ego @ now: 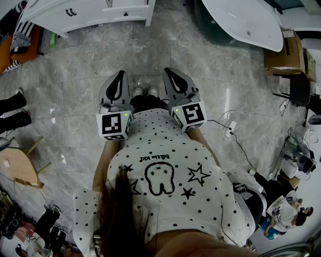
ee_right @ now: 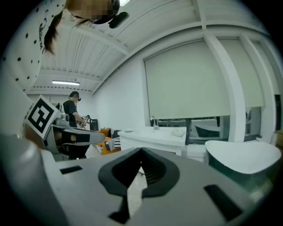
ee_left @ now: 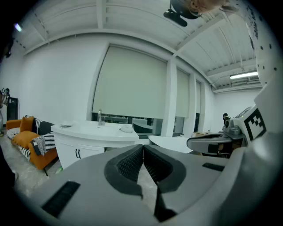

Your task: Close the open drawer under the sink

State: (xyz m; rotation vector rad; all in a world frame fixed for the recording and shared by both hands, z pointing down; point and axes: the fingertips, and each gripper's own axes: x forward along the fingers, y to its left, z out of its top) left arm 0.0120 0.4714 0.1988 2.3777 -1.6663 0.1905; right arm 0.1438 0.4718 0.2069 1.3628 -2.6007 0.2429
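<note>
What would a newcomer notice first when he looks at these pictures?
First, the left gripper and right gripper, side by side above the grey floor, both shut and empty. Then the white sink cabinet at the head view's upper left and the white bathtub at its upper right.

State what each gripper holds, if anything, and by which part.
Nothing is held. The left gripper and the right gripper both have their jaws shut together, with nothing between them.

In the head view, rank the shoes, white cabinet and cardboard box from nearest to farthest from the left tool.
1. Shoes, just right of the left tool.
2. White cabinet, ahead, upper left.
3. Cardboard box, far right.
</note>
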